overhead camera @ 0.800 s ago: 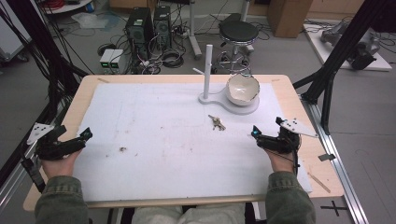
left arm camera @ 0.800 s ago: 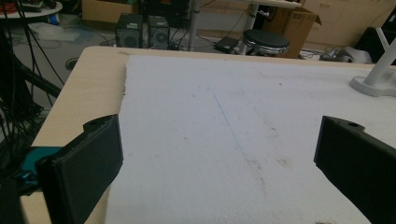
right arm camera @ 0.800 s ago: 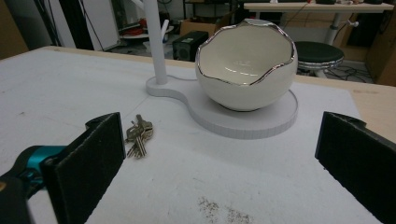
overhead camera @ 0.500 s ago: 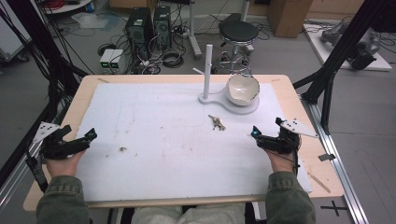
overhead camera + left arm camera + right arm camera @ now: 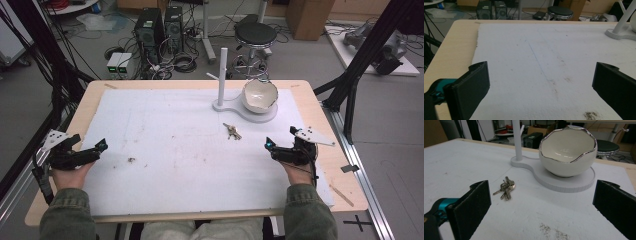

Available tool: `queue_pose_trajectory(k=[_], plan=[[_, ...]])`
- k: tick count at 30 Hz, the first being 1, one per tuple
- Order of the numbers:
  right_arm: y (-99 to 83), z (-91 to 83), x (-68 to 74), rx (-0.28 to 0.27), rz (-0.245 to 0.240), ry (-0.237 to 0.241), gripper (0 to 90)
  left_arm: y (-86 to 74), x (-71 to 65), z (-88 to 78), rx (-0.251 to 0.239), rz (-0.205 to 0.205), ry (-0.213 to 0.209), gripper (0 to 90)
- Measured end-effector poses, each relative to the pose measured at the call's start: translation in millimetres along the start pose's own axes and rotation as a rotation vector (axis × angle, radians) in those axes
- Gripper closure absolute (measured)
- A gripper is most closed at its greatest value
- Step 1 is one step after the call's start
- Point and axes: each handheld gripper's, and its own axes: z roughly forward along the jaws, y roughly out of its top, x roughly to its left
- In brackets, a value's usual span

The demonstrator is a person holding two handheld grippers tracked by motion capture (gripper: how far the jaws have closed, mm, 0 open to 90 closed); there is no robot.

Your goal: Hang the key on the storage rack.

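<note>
**Both grippers spread wide over the white mat, keys lying ahead of the right one**

The right gripper (image 5: 274,148) is resting near the mat's right edge with its jaws standing far apart, nothing between them. Just ahead of it and slightly toward its left jaw, a bunch of keys (image 5: 506,188) is lying flat on the white mat (image 5: 175,145). Beyond the keys, a cream egg-shaped bowl (image 5: 568,151) with a silver rim is sitting on a white stand (image 5: 571,182), whose upright post (image 5: 222,75) is rising beside it. The left gripper (image 5: 95,150) is hovering at the mat's left edge, jaws likewise gaping and empty, with a small dark stain (image 5: 590,115) lying just ahead near its right jaw. The keys are lying well apart from it, across the mat.
</note>
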Motion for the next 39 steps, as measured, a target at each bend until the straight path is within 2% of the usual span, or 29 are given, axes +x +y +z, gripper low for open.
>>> queue_pose_trajectory(k=[11,13,16,21,27,28,33,36,39], plan=[[2.8,6.2,1.6,0.008,0.015,0.01,0.5,-0.3,-0.5,2.1,0.01,0.0,-0.002,1.7],[4.1,8.8,2.5,0.017,0.006,0.012,0.5,-0.6,-1.3,1.8,0.021,0.001,0.002,1.7],[10.2,12.0,5.2,0.044,0.035,0.029,0.6,-0.8,-3.3,0.5,0.018,0.008,0.003,1.7],[13.5,16.7,7.4,0.064,0.027,0.042,0.6,-0.8,-2.5,0.9,0.022,0.005,0.006,1.7],[19.2,28.0,10.9,0.099,-0.003,0.061,0.6,-0.6,-2.4,0.1,0.019,0.006,0.011,1.7],[23.2,32.5,14.1,0.112,-0.02,0.067,0.6,-0.7,-2.5,0.2,0.02,0.006,0.011,1.7],[28.4,41.0,19.3,0.125,-0.044,0.082,0.6,-0.6,-2.6,-0.5,0.012,0.006,0.002,1.7],[28.5,49.6,22.9,0.153,-0.08,0.091,0.6,-0.6,-2.2,-0.7,0.019,0.009,0.007,1.7],[27.8,54.5,23.9,0.172,-0.078,0.097,0.6,-0.5,-2.0,-1.2,0.015,0.006,0.01,1.7]])
